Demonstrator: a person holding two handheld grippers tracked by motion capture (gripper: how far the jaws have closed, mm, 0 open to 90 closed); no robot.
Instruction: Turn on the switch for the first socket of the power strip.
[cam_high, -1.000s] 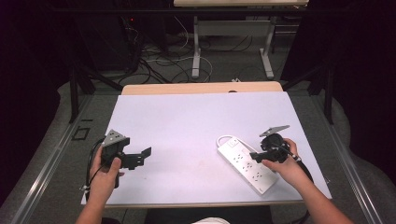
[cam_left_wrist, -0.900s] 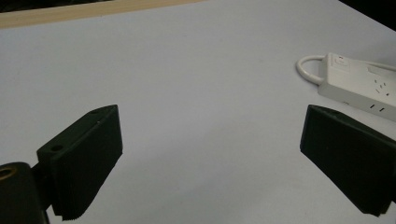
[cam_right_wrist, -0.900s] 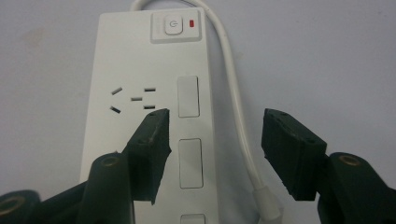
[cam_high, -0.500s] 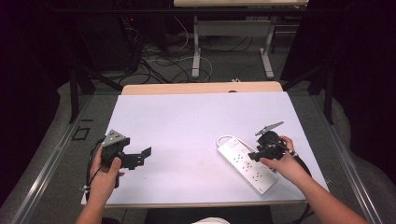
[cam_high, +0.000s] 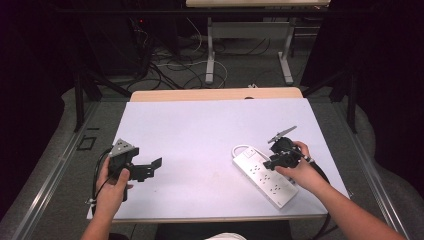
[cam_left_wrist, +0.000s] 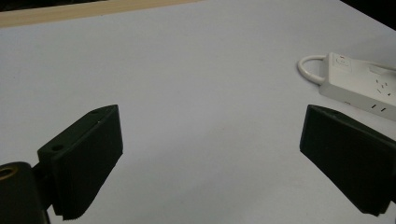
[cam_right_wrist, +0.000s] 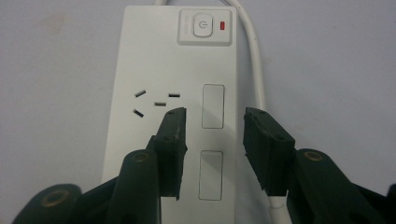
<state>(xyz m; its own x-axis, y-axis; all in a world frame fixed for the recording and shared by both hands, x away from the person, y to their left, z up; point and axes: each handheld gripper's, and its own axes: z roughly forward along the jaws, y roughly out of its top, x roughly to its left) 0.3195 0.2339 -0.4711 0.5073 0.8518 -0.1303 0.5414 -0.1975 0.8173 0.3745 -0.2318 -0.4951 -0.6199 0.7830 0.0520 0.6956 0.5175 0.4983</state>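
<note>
Now, power strip (cam_high: 263, 174) lies flat at lower right of high view, cord (cam_right_wrist: 254, 56) looping off its far end. Your right gripper (cam_right_wrist: 212, 149) hangs just over it, jaws half apart and just been closing, nothing pinched yet. Left gripper (cam_left_wrist: 210, 158) waits at lower left, jaws wide, holding nothing. Strip looks hard, smooth, light, maybe slippery. Grab across narrow body, mid length. Mind switch (cam_right_wrist: 203, 27).
</note>
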